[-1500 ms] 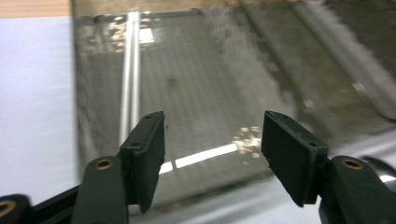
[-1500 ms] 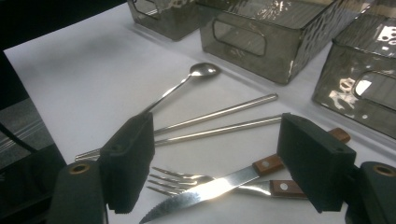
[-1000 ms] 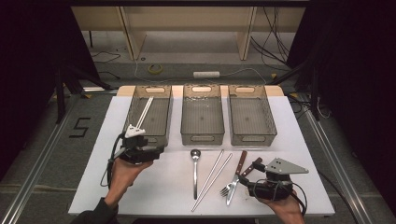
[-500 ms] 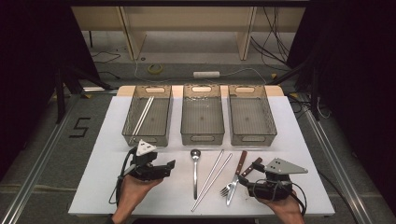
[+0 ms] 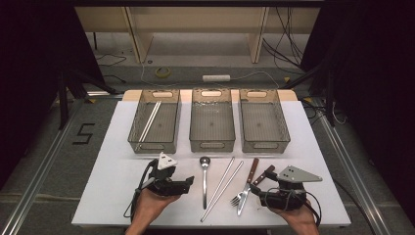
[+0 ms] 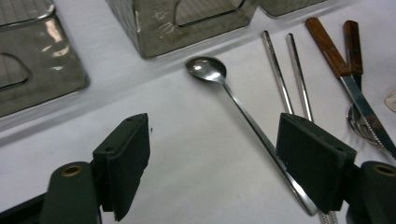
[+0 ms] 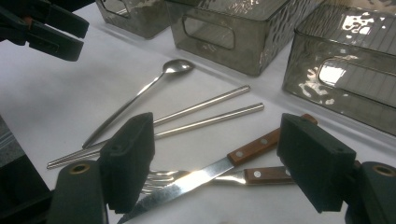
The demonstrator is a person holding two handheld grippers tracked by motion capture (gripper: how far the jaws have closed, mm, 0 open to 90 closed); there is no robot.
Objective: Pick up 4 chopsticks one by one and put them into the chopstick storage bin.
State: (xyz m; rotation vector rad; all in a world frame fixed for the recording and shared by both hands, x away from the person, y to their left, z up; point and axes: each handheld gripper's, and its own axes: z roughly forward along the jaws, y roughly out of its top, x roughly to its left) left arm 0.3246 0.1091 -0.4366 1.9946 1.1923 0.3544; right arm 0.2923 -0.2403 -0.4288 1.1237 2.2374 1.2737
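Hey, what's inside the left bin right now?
The left bin holds a pair of metal chopsticks lying lengthwise, close to its left wall. The rest of its floor shows bare through the open top; nothing there is covered.

Bench (image 5: 122, 147) white, plain. Three bins (image 5: 211, 122) smoky grey translucent, hammered ripple texture on walls. Spoon (image 6: 219, 79) polished silver. Chopsticks (image 7: 210, 112) bare steel, matte silver. Knife (image 7: 219, 170) silver blade, reddish-brown wood handle with silver rivets; fork (image 7: 252, 176) same brown handle, silver tines. Left tongs (image 6: 215, 163) and right tongs (image 7: 219, 163) dark green-black, brass-coloured pivot pins. Grey triangular plate (image 5: 298, 174) on the right one, white-looking plate (image 5: 166, 160) on the left. Floor (image 5: 49, 147) grey, black "5" marking (image 5: 84, 133).
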